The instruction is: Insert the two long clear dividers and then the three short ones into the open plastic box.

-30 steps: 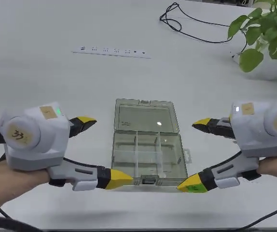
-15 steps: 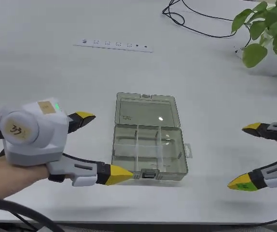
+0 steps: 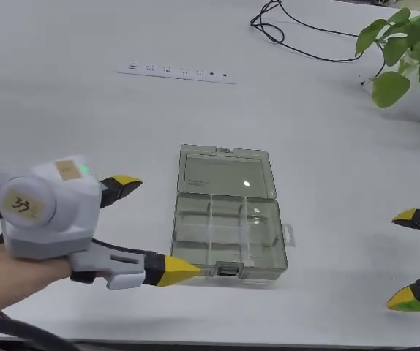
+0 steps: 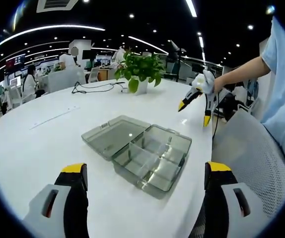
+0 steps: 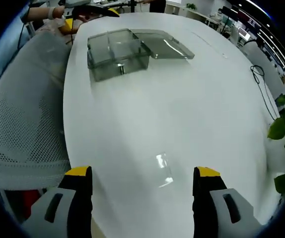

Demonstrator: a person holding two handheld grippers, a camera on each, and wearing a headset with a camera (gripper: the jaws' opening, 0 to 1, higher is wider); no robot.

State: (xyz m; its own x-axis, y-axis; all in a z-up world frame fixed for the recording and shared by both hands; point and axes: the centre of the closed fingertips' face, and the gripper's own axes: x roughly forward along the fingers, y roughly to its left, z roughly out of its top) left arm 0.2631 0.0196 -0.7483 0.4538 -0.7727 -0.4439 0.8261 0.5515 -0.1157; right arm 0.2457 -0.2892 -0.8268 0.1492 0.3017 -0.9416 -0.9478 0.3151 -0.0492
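Note:
The open plastic box [image 3: 228,219] sits mid-table, its lid [image 3: 227,174] lying flat on the far side. Clear dividers [image 3: 228,227] stand in its tray and split it into several compartments. My left gripper [image 3: 154,225] is open just left of the box, with nothing between its fingers. In the left gripper view the box [image 4: 142,151] lies straight ahead of the spread jaws. My right gripper [image 3: 402,257] is open at the far right edge, well away from the box. The right gripper view looks across bare table toward the distant box [image 5: 117,52].
A white power strip [image 3: 175,72] lies at the back, a black cable [image 3: 298,36] coils behind it, and a potted plant [image 3: 407,44] stands at the back right. A mesh chair [image 5: 23,124] sits at the table's near edge.
My right gripper has pulled away from the box to the far right. My left gripper drifted slightly left and lower. Both stayed open and the box did not move.

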